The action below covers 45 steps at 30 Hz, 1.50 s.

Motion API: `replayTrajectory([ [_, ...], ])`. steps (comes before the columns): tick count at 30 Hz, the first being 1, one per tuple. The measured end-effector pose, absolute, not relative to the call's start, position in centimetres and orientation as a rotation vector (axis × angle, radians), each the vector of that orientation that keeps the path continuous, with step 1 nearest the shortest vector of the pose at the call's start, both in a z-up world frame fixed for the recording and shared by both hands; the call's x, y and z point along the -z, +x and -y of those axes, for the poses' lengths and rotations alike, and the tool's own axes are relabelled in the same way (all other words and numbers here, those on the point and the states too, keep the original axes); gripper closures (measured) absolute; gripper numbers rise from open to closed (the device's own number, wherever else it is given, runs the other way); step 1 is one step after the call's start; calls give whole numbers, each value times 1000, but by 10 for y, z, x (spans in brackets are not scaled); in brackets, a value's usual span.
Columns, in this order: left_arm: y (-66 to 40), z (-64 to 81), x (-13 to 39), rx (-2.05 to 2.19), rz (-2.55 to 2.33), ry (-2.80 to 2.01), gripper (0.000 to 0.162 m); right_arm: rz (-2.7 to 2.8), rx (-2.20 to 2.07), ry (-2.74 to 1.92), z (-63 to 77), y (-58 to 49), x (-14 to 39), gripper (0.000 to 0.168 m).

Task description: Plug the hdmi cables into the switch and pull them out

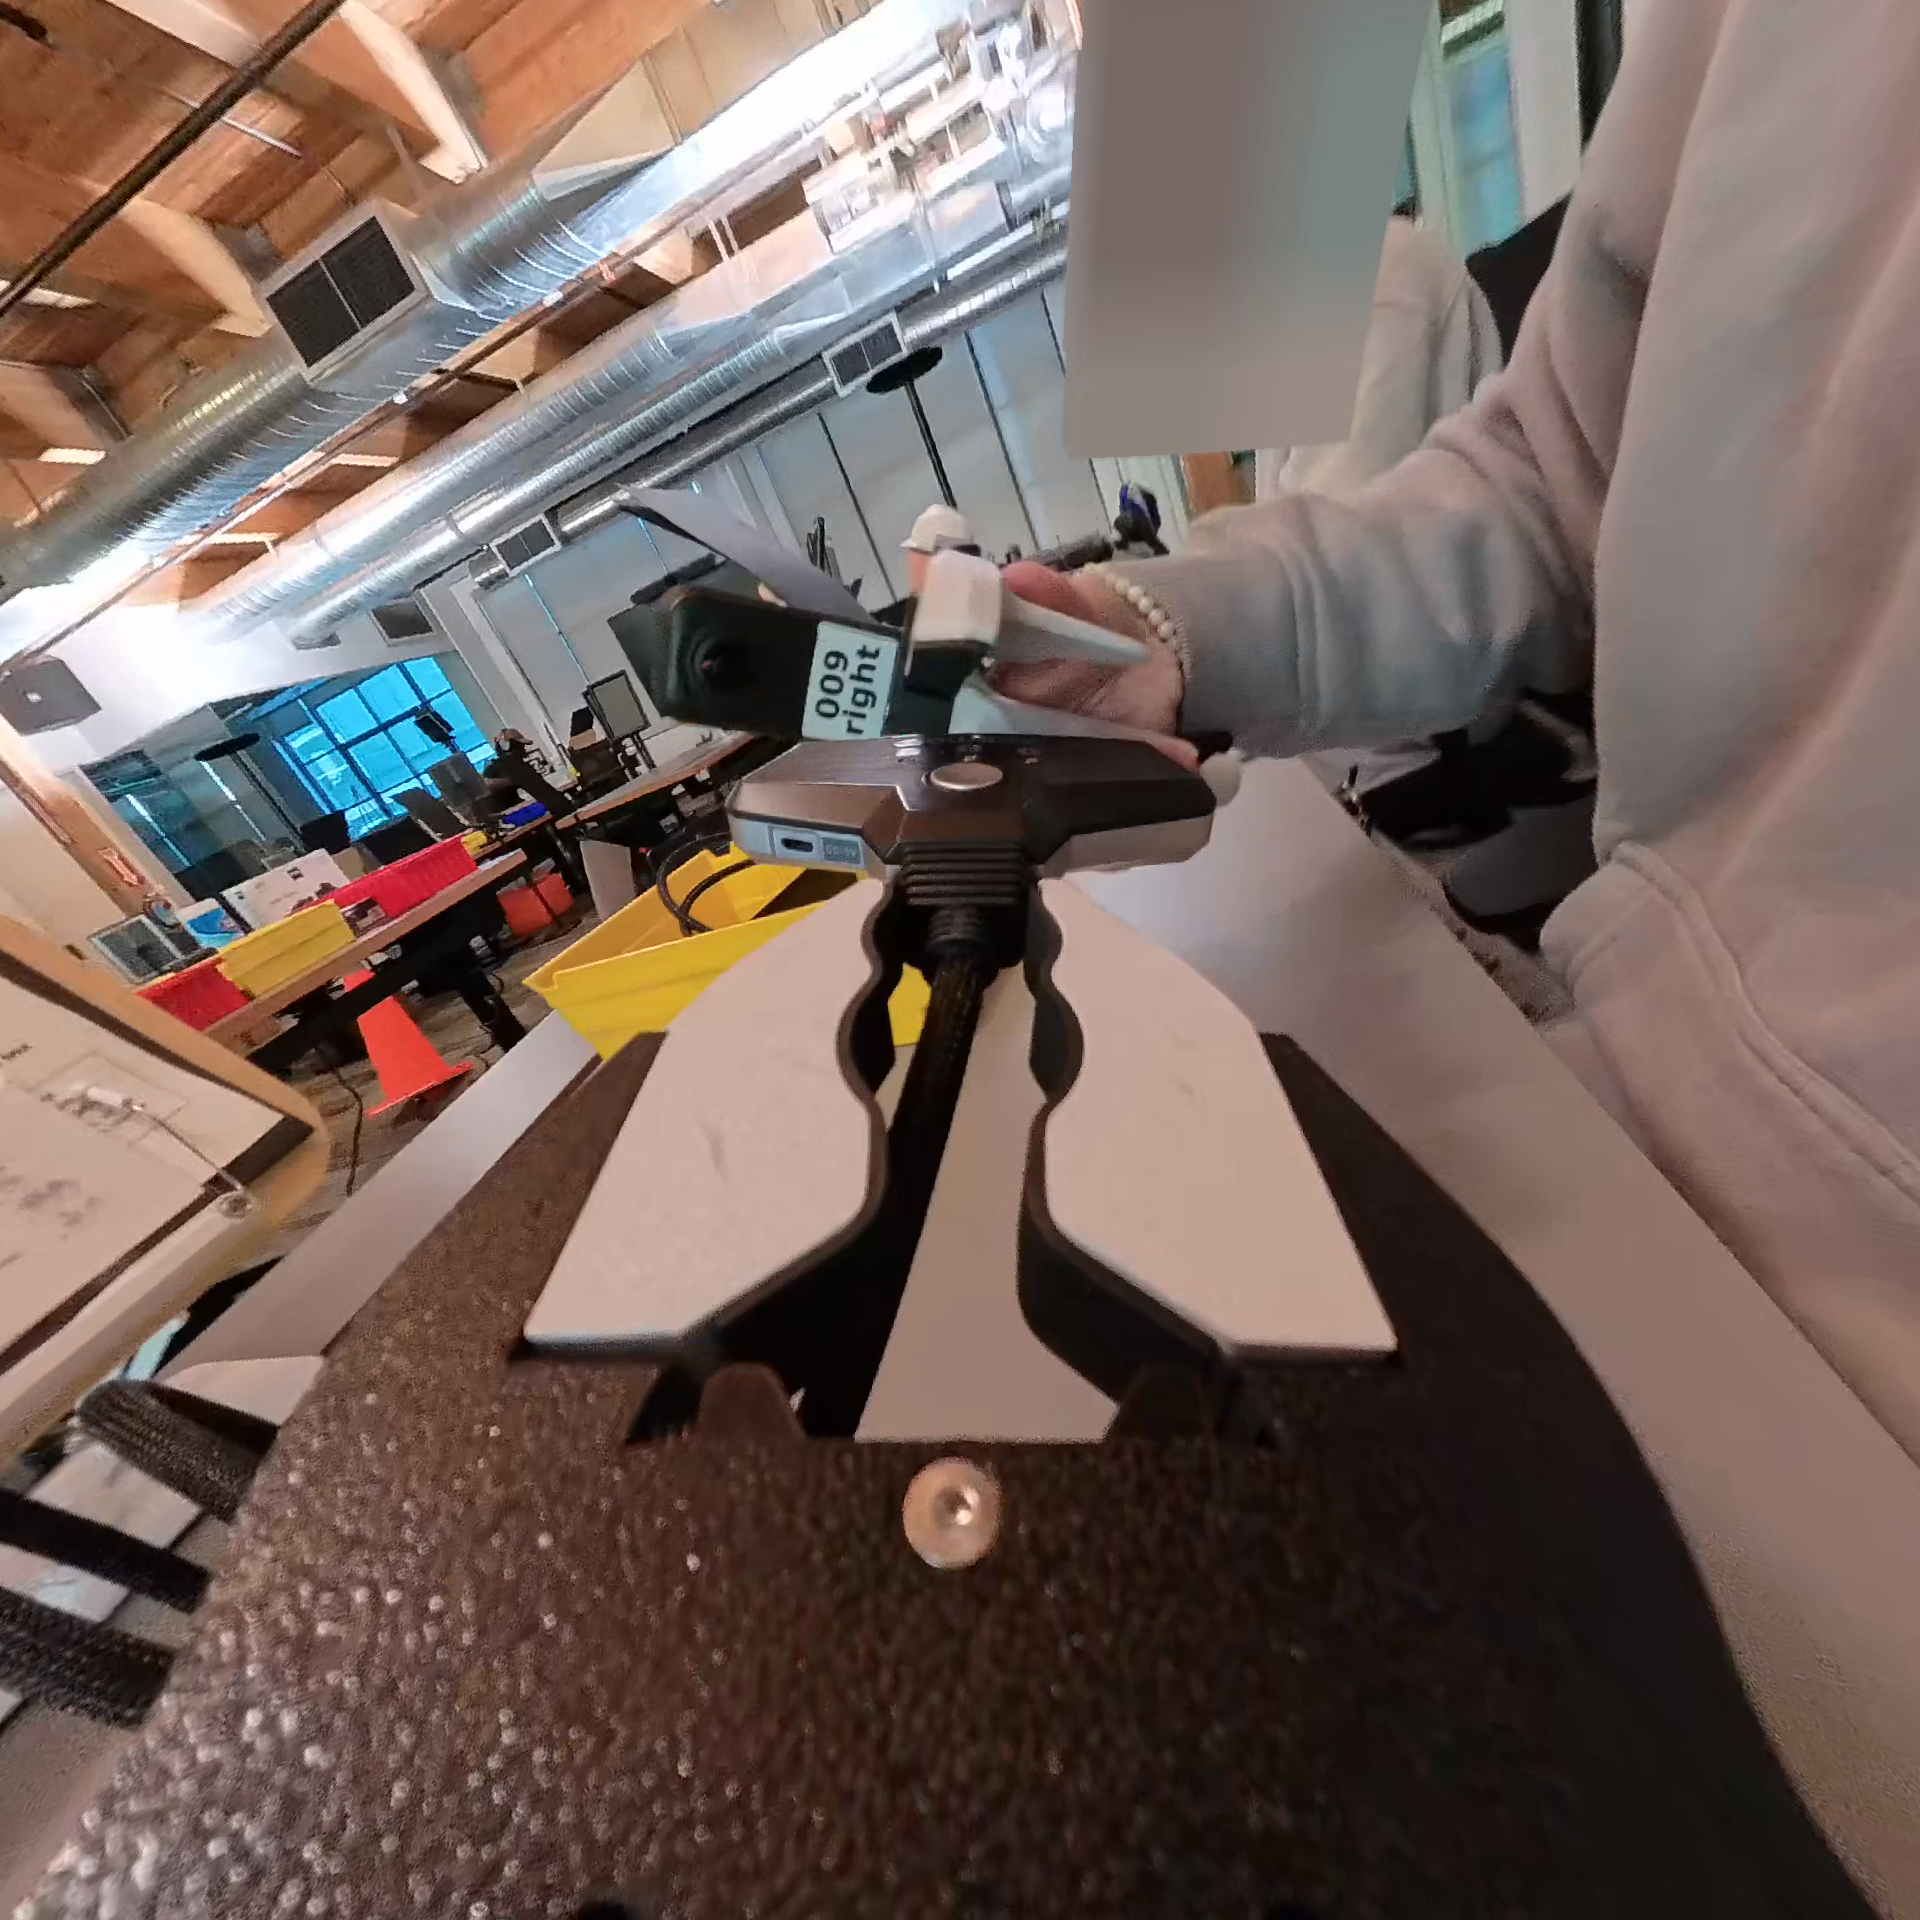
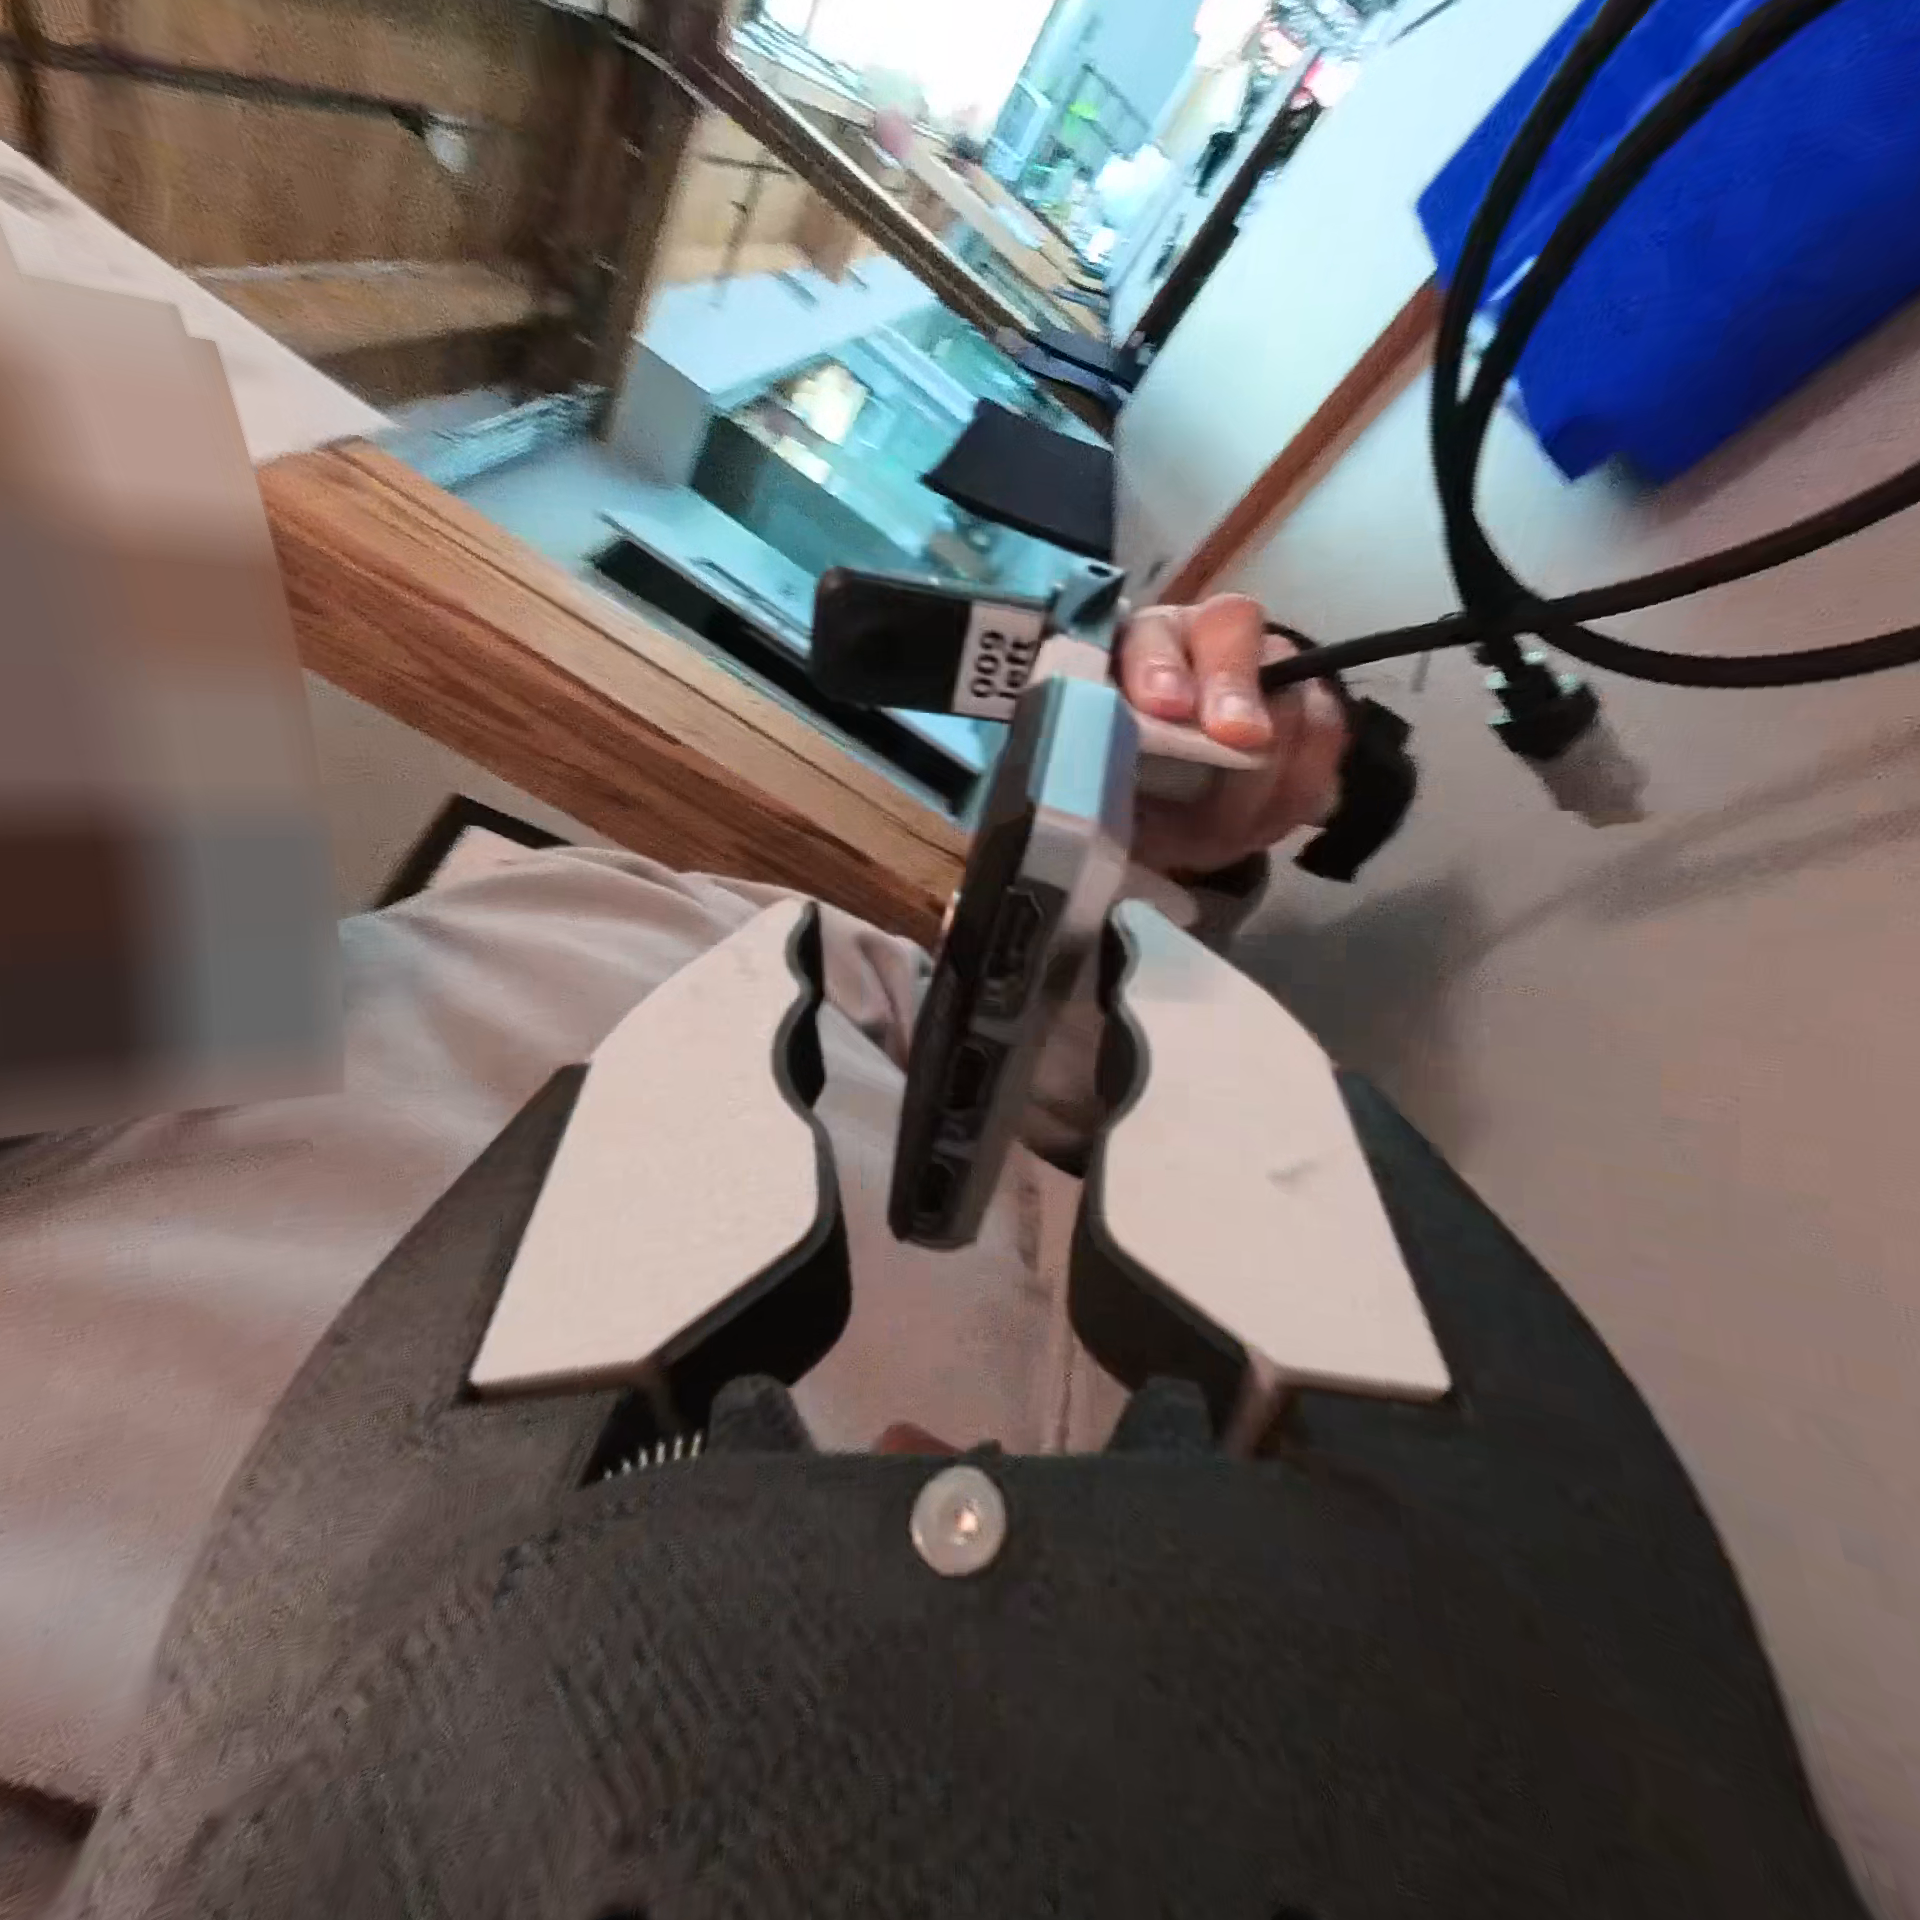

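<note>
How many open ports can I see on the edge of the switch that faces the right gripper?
3. On the switch edge between the right gripper fingers: one port farthest, one in the middle, one nearest. Other edges may hold more.

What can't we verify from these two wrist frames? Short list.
- Left wrist view: whether the cable plug is fully seated in the switch; the strain relief hides the joint.
- Left wrist view: the right gripper's fingers, hidden behind its camera and the switch.
- Right wrist view: whether the right gripper touches the switch; motion blur.
- Right wrist view: the loose plug, blurred.
</note>
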<state>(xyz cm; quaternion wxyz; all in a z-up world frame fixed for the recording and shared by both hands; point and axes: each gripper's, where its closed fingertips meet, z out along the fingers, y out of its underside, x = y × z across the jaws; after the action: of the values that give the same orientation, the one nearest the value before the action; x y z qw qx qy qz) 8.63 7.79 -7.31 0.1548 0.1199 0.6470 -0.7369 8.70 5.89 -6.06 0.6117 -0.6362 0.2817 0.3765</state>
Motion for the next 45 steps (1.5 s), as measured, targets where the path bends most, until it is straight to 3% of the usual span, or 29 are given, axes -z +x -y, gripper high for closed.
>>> replayTrajectory([
  [2, 84, -76, 73, 2059, -1856, 370, 141, -674, -885, -1455, -64, 89, 67, 143],
  [9, 94, -72, 87, 1960, -1958, 296, 139, -648, -710, -1493, -58, 97, 78, 146],
  [10, 97, -73, 82, 1971, -1926, 251, 135, -637, -668, -1502, -54, 99, 73, 146],
  [13, 101, -84, 50, 2035, -1704, 145, 99, -570, -506, -1530, -31, 109, 49, 146],
  [16, 103, -102, 24, 2112, -1553, 65, 93, -522, -268, -1567, 9, 126, 10, 146],
  [23, 121, -108, 40, 2145, -1587, -29, 97, -551, 355, -1739, 140, 182, -75, 146],
  [28, 123, -99, 51, 2164, -1629, -45, 100, -625, 583, -2034, 236, 227, -102, 146],
  [39, 126, -92, 57, 2177, -1663, -70, 103, -829, 297, -2424, 326, 278, -75, 146],
  [45, 125, -92, 56, 2113, -1690, -51, 104, -904, 43, -2461, 337, 279, -89, 146],
])
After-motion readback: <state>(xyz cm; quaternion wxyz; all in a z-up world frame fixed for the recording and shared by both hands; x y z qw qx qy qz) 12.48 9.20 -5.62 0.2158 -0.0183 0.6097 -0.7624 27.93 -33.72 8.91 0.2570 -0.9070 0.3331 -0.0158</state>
